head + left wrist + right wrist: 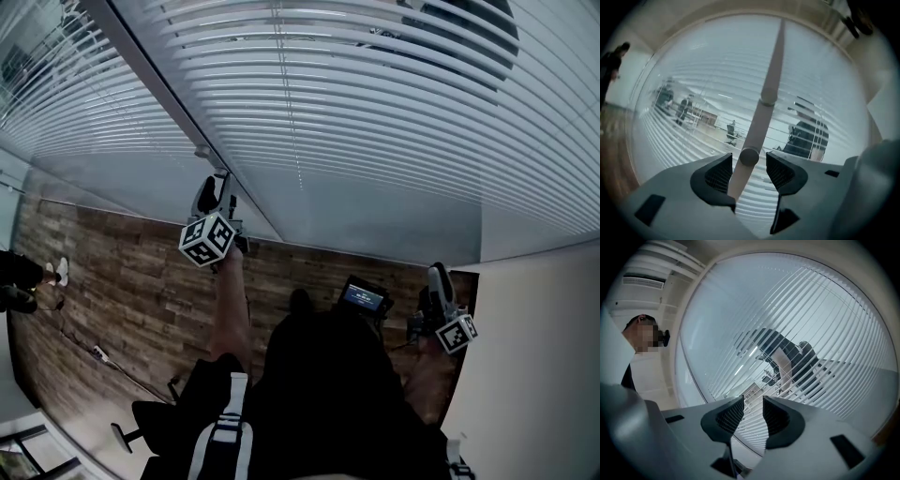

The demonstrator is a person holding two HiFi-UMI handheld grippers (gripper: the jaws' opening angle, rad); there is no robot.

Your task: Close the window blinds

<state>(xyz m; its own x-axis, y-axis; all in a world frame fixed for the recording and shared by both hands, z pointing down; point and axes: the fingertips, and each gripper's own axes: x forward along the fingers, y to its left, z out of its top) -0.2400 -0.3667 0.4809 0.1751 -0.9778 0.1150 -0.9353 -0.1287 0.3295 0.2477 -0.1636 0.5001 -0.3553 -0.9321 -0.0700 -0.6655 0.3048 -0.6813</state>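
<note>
- The left gripper point(749, 164) is raised up to the window blinds point(375, 112). Its jaws stand wide apart.
- The blinds' tilt wand point(761, 122) runs between those jaws. Its round end knob point(749, 156) sits in the gap, level with the pads.
- The wand lies nearer the left pad, with clear space on the side of the right pad. Neither pad presses on it, so the gripper is not gripping it.
- Beyond the left gripper's jaws, the wand slants up and away across the slats. An office room shows through the gaps between the slats.
- In the head view, the left gripper is just beside the dark window mullion point(159, 84), which crosses the blinds on a slant.
- The right gripper point(750, 411) is held lower and well apart from the left one, to the person's right.
- The right gripper's jaws are a narrow gap apart and hold nothing. Only the slats show past them.
- The blinds stand ahead of the right gripper, and it does not touch them.
- A wooden floor point(141, 272) lies below both grippers.
</note>
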